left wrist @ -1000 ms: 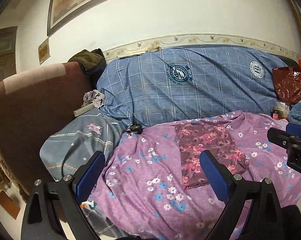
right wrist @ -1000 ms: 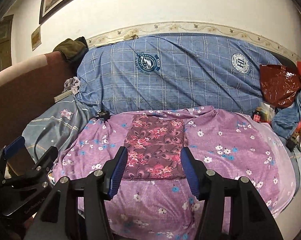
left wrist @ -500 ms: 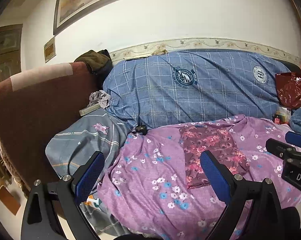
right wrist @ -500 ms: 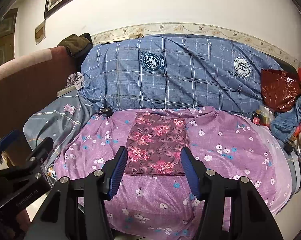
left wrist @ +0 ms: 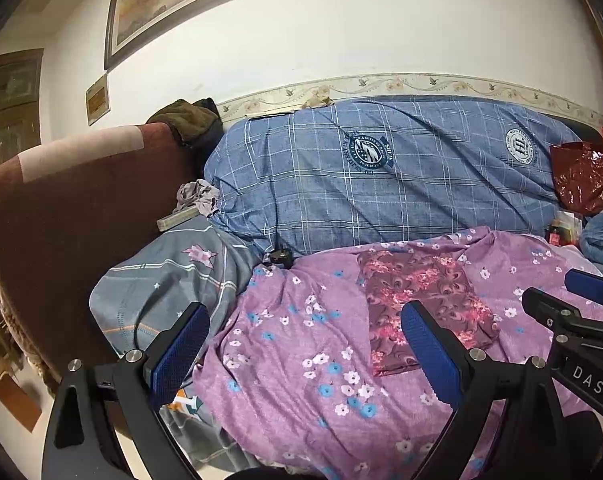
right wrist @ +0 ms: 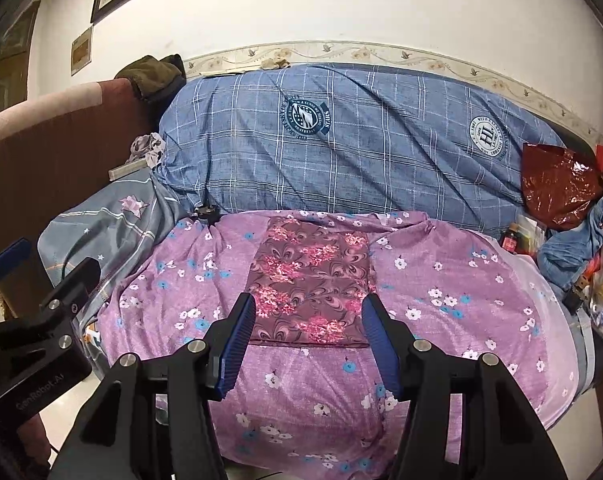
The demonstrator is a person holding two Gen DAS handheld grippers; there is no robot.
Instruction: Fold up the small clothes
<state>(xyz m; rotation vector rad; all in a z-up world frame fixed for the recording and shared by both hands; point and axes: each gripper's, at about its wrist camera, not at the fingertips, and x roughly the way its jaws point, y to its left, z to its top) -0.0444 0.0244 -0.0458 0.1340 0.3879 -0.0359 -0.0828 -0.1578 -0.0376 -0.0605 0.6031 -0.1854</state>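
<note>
A folded maroon floral cloth (right wrist: 309, 280) lies flat on the purple flowered sheet (right wrist: 441, 280) that covers the bed. My right gripper (right wrist: 308, 308) hovers just in front of its near edge. Its jaws are open and hold nothing, and the cloth shows in the gap between the blue pads. My left gripper (left wrist: 305, 320) is further left, over the purple sheet (left wrist: 301, 340), also open and empty. In that view the cloth (left wrist: 425, 300) sits behind the right finger. Each gripper shows at the edge of the other's view: the right (left wrist: 553, 288) and the left (right wrist: 55, 258).
A blue plaid quilt (right wrist: 341, 152) is rolled along the wall behind the sheet. A grey star-print pillow (left wrist: 169, 276) and a brown padded end (left wrist: 61, 208) stand at the left. A red bag (right wrist: 557, 184), bottles and blue clothing crowd the right end. A small dark object (left wrist: 280, 256) lies by the pillow.
Both views have drawn back slightly, so the cloth looks a little smaller and farther off. Both jaws keep the same gap. The cloth has not moved.
</note>
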